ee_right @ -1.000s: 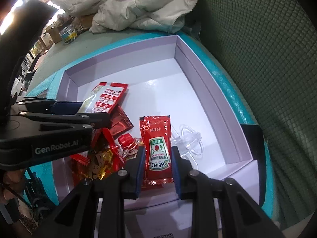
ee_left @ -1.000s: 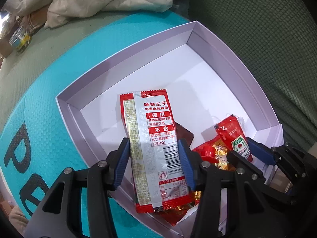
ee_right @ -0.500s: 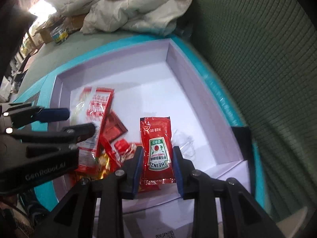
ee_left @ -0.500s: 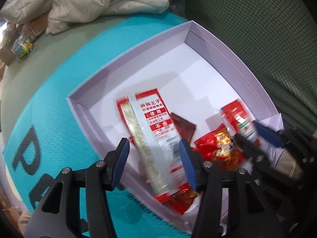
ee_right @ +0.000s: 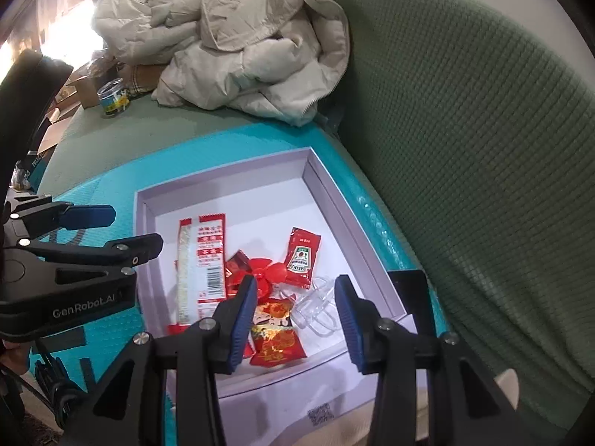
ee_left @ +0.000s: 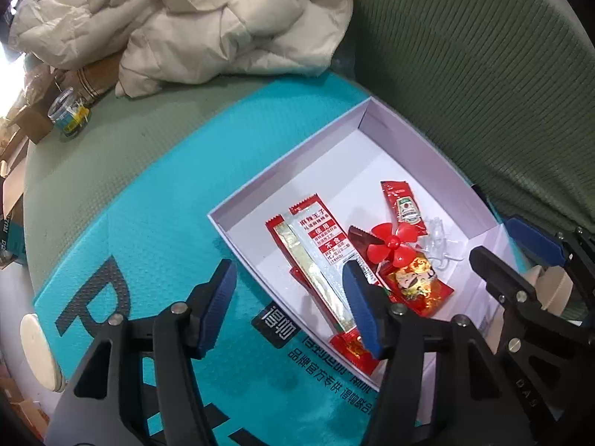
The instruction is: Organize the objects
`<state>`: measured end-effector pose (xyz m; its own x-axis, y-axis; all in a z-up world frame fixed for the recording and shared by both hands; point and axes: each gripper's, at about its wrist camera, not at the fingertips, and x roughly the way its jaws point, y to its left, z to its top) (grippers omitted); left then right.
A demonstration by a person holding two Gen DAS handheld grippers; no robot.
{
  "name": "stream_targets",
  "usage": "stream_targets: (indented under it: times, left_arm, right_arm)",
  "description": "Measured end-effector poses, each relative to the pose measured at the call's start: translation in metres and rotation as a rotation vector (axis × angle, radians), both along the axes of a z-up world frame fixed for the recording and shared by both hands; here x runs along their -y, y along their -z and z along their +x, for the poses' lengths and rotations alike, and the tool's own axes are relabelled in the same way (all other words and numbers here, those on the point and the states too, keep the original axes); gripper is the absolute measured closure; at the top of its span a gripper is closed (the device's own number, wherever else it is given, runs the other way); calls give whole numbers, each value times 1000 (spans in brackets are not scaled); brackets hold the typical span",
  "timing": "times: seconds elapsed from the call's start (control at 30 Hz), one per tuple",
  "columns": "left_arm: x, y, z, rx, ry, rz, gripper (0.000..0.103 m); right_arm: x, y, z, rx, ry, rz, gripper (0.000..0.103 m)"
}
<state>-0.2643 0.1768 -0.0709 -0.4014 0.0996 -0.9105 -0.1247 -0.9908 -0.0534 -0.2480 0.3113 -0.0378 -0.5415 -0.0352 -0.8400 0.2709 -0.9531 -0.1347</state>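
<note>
A white open box sits on a teal mat. In it lie a long red snack packet, a Heinz ketchup sachet, a small red fan, a red-gold candy packet and a clear plastic piece. My left gripper is open and empty above the box's near left edge. My right gripper is open and empty above the box's near side; it also shows in the left wrist view.
The teal mat lies on a green sofa seat. A cream padded jacket is heaped at the back. A small clear jar and cardboard boxes stand at the far left. The green backrest rises on the right.
Both grippers have opened, let go of the snack packet and the ketchup sachet into the box, and pulled back and up from it.
</note>
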Motion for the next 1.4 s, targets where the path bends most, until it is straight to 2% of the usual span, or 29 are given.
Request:
stream_targets:
  times: [0.13, 0.17, 0.27, 0.37, 0.53, 0.67, 0.87, 1.1, 1.2, 1.4]
  left_arm:
    - [7, -18, 8, -36, -1, -44, 44]
    - [10, -24, 11, -48, -2, -47, 44]
    - [18, -38, 20, -70, -19, -44, 42]
    - [29, -53, 29, -78, -49, -3, 35]
    - [40, -78, 47, -131, -79, -26, 29]
    - [47, -97, 63, -148, -102, -11, 29]
    - [49, -120, 87, -202, -97, -34, 29]
    - [49, -131, 113, -231, -119, -41, 29]
    - [50, -132, 124, -232, -138, -43, 29]
    - [48, -124, 144, -222, -136, -45, 29]
  right_arm:
    - [10, -17, 9, -24, -8, 18, 57]
    - [12, -21, 12, -36, -7, 27, 53]
    - [18, -36, 21, -71, -13, 43, 48]
    - [24, -53, 31, -95, -29, 37, 45]
    - [30, -76, 46, -133, -42, 20, 38]
    - [32, -88, 57, -126, -37, 2, 36]
    - [32, -101, 76, -113, -37, 9, 32]
    - [30, -114, 97, -116, -46, 14, 28]
    - [29, -119, 111, -149, -40, 30, 28]
    - [24, -111, 131, -136, -10, 46, 28]
